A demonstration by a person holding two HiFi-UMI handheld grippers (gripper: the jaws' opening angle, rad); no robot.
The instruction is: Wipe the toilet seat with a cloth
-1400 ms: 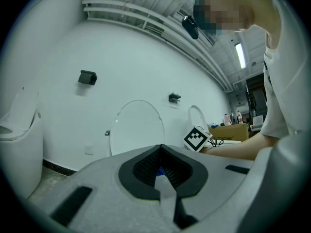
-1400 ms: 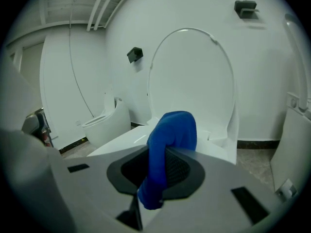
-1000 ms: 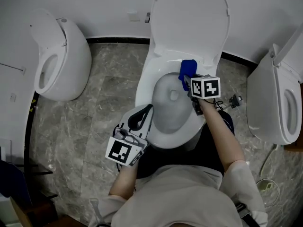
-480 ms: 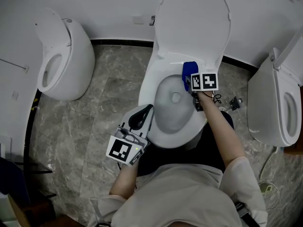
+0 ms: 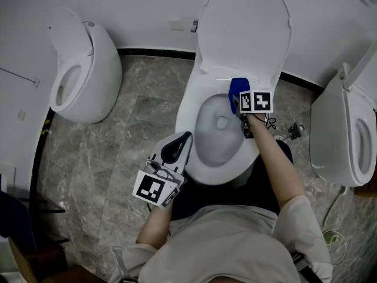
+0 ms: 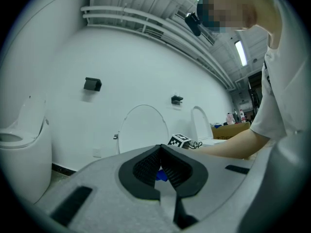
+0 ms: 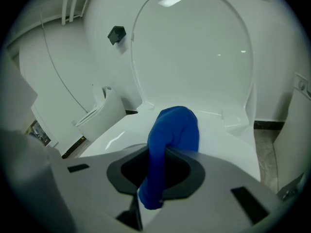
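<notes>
A white toilet stands in the middle with its lid [image 5: 244, 25] raised against the wall and its seat [image 5: 192, 99] down. A blue cloth [image 5: 237, 89] lies pressed on the seat's back right part, and my right gripper [image 5: 241, 106] is shut on the blue cloth [image 7: 167, 144], which bulges out in front of the jaws over the white seat [image 7: 121, 135]. My left gripper [image 5: 175, 148] hovers at the seat's front left edge, its jaws shut with nothing in them. In the left gripper view the closed jaws [image 6: 161, 165] point toward the raised lid [image 6: 142, 127].
Another white toilet [image 5: 79, 69] stands at the left and a third [image 5: 344, 137] at the right, both close by. Grey marble floor [image 5: 118, 152] lies between them. A small cabled device [image 5: 294, 128] and a cord [image 5: 333, 211] lie on the floor at the right.
The right gripper with the blue cloth has slid a little farther toward the back of the seat. The left gripper has stayed put.
</notes>
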